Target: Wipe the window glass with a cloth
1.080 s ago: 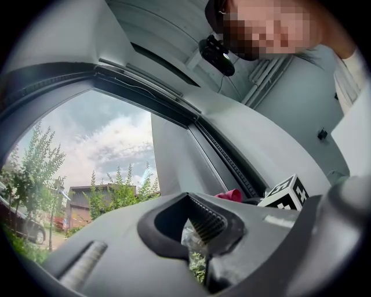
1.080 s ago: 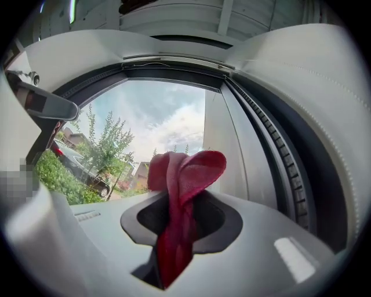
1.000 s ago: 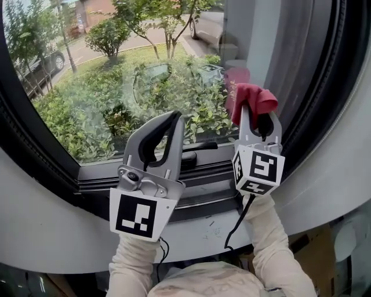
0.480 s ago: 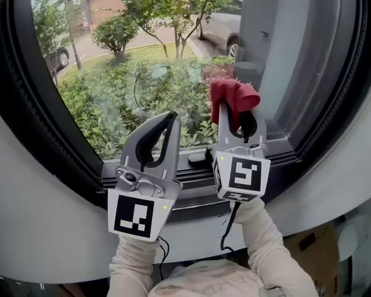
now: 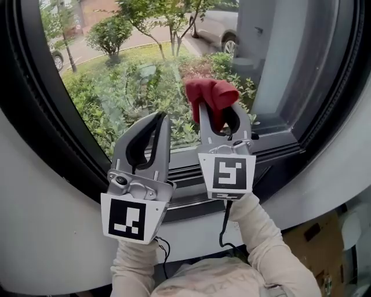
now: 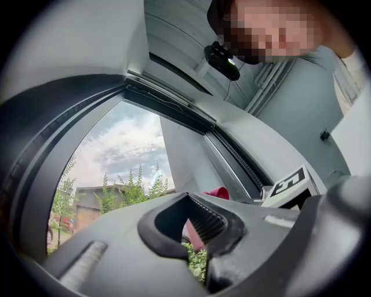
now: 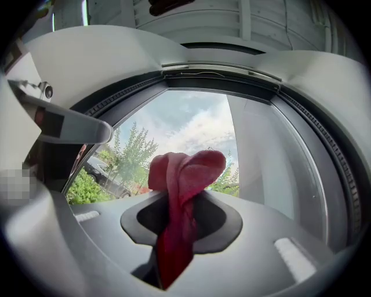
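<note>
WINDOW, FROM THE HEAD CAMERA: Two claws stand side by side before the window glass (image 5: 133, 75). The left claw (image 5: 160, 116) is lower, and the right claw (image 5: 217, 110) is just to its right and higher against the pane. The cloth (image 5: 210, 96) sits between the right claw's jaws, bunched above their tips and hanging down between them. Whether it touches the glass cannot be told. The window frame (image 5: 272, 142) runs below and to the right of both claws, with the sill (image 5: 185, 235) beneath it and the person's sleeves (image 5: 261, 243) lower still. Beyond the pane lie shrubs (image 5: 98, 110), with a tree (image 5: 168, 17) behind them and a car (image 5: 214, 23) at the far upper right.
</note>
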### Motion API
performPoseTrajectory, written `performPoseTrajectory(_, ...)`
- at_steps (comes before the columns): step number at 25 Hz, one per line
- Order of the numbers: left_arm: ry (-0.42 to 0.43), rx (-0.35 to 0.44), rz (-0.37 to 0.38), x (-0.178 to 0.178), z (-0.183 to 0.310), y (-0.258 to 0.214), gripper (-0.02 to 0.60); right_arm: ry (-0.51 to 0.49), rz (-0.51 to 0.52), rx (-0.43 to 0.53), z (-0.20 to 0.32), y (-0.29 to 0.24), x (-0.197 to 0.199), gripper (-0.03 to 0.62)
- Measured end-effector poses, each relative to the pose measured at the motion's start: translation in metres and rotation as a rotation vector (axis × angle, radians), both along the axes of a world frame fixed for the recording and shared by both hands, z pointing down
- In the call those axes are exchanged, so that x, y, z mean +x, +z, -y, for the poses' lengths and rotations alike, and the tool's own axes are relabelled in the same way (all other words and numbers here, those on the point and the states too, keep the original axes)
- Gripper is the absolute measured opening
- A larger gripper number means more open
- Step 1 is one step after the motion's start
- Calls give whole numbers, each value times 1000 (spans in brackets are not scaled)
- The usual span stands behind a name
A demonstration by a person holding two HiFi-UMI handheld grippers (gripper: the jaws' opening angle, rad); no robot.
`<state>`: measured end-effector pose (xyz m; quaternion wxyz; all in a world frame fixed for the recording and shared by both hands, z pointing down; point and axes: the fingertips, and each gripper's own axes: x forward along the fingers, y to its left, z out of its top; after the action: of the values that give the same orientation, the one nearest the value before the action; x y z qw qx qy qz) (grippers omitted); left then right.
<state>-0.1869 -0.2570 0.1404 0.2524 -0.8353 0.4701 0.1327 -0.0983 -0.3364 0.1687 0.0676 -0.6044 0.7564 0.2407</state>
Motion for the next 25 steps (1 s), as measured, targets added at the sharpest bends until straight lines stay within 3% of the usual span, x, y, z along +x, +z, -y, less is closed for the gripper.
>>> performPoseTrajectory(8,9,-13,29,25,-1,10,0,38,-57,-29,4,19,20,124)
performPoseTrajectory(25,56,-27,37,163,18,16,0,196,-22,-13,31,23,221,126)
